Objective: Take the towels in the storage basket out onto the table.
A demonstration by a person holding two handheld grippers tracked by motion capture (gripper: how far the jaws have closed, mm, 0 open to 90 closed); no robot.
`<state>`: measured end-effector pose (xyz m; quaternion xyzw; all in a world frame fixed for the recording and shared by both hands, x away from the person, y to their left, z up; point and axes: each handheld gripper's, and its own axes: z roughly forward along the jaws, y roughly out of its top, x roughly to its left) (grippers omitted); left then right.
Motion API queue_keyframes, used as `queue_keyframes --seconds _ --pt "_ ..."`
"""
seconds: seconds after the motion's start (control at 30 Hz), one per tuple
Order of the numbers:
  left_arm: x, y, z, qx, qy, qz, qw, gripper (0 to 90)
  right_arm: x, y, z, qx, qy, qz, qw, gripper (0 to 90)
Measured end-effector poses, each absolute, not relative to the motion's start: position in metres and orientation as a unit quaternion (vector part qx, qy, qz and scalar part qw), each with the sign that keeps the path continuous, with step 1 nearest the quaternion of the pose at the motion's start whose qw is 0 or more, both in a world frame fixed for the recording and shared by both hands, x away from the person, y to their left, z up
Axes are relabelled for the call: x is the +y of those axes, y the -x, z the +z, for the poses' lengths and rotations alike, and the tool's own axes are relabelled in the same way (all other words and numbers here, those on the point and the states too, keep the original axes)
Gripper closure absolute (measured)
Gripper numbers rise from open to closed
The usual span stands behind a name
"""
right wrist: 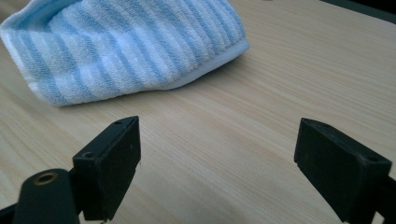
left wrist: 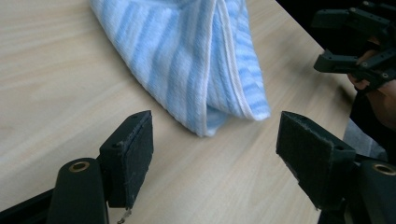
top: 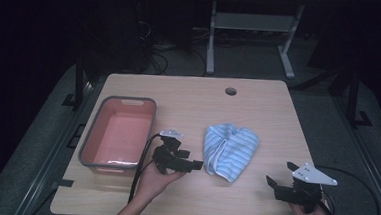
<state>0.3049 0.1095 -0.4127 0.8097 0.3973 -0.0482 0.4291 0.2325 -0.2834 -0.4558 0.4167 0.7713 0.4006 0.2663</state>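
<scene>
One striped towel [top: 230, 151] lies right of one tub [top: 119, 133]; left gripper [top: 195, 165] and right gripper [top: 272, 184] both spread, holding nothing

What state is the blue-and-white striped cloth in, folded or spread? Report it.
Folded: the blue-and-white striped cloth lies doubled over on the wooden table, its white hemmed edges meeting along a crease.
</scene>
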Motion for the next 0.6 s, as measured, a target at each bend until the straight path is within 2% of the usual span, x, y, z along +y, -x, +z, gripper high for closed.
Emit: queue_keyframes --seconds 0.6 --pt "0.118 -0.263 -0.435 0.378 -0.826 -0.022 0.417 26.8 -0.281 -0.223 -0.455 0.773 -0.408 0.405 0.270 14.2"
